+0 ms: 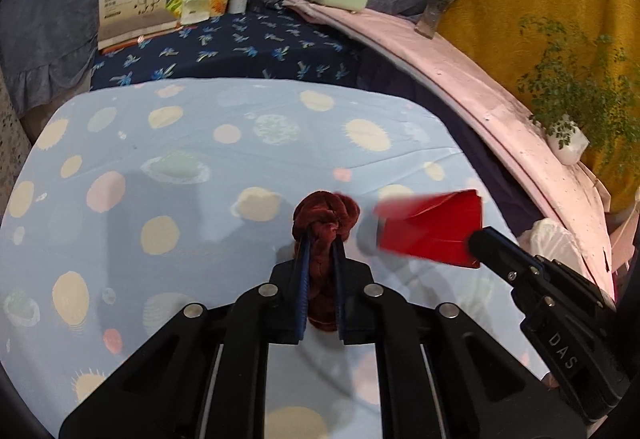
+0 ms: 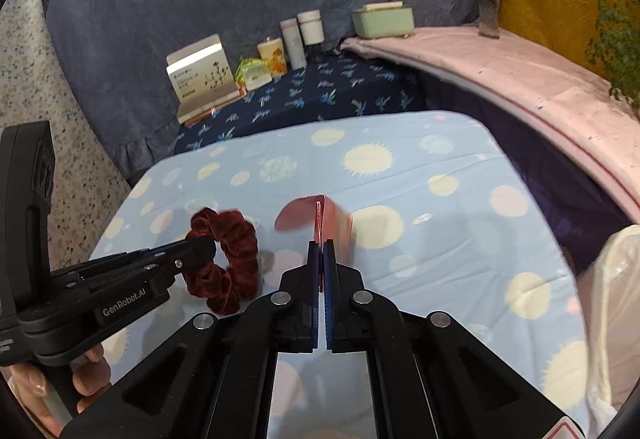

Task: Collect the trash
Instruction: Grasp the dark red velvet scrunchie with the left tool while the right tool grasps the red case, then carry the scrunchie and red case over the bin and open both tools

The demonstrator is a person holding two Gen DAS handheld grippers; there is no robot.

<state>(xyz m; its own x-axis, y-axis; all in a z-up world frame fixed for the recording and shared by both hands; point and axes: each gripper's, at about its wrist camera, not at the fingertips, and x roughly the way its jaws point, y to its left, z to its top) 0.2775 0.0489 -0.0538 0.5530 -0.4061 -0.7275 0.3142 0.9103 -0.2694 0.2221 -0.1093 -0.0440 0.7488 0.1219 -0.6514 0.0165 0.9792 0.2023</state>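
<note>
Currently: L tool (image 1: 320,239) clamped on maroon scrunchie (image 2: 228,259), R tool (image 2: 321,245) clamped on red card (image 1: 432,229), above tabletop (image 1: 200,143) near edge. Step: carry-off; next likely bag (image 2: 616,299), right edge.

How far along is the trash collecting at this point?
Picking up looks done: the left gripper is shut on the dark red scrunchie and the right gripper on the red envelope, both seemingly lifted off the spotted cloth. Left: dropping them, perhaps into the white bag.
</note>
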